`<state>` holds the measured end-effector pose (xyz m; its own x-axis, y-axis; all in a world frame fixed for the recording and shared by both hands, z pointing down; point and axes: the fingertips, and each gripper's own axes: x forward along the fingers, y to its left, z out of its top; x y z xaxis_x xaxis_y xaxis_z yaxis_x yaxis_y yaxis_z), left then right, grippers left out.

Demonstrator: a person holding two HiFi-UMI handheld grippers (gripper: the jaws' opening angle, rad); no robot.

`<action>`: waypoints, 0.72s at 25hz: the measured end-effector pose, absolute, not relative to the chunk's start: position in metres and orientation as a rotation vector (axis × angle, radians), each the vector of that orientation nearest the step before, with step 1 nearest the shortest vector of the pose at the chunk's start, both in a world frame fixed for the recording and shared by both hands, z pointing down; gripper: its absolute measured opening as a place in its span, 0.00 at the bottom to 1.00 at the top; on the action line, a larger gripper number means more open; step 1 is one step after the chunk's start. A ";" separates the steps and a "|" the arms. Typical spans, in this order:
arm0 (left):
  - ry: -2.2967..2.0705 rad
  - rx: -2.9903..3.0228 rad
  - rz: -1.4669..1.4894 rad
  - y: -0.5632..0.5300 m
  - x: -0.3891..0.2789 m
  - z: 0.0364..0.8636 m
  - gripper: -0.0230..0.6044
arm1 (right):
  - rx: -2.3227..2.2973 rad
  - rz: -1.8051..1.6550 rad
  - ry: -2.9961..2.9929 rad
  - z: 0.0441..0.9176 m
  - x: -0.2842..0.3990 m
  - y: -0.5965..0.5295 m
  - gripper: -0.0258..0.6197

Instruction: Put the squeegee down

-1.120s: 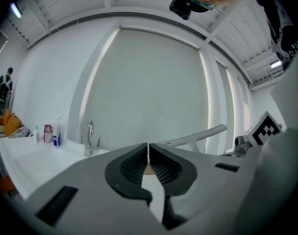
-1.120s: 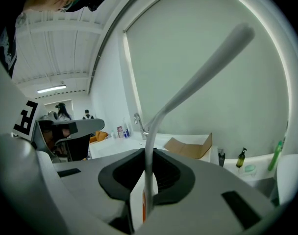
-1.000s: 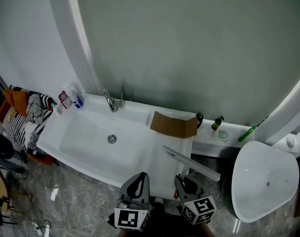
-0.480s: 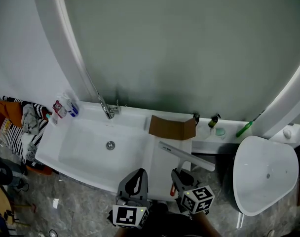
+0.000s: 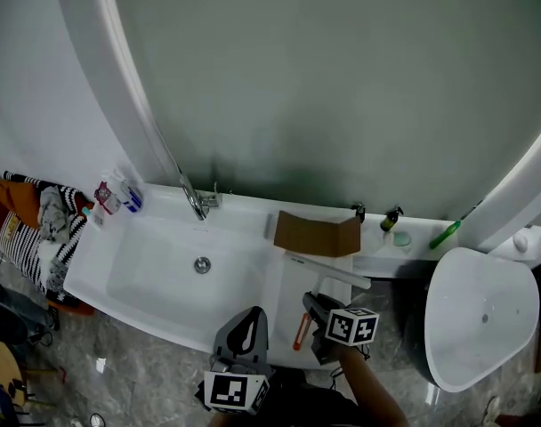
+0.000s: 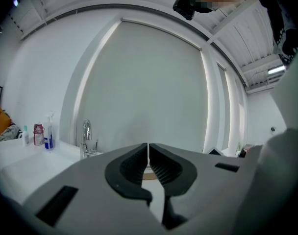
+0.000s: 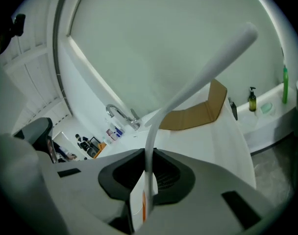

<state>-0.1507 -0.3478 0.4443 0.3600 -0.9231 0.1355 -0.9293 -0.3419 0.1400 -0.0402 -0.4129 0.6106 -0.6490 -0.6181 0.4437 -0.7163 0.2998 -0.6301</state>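
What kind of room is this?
Most likely a bathroom. There is a long white sink with a shiny tap at its back edge, and small bottles stand at the corner beside it.

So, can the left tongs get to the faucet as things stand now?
Probably yes: the left tongs are shut and empty, and only the bare sink lies between them and the faucet.
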 end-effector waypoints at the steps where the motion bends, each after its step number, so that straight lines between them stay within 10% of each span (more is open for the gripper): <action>1: -1.675 2.420 0.049 -0.349 -0.152 0.445 0.06 | 1.257 1.295 -2.419 0.618 -0.040 -0.416 0.13; 18: -1.657 2.408 0.071 -0.368 -0.150 0.451 0.06 | 1.270 1.463 -2.243 0.685 -0.023 -0.441 0.13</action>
<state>-0.1503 -0.3681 0.4512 0.3642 -0.9171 0.1619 -0.9276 -0.3418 0.1508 -0.0232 -0.4414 0.6845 -0.6200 -0.5559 0.5537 -0.7308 0.1522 -0.6654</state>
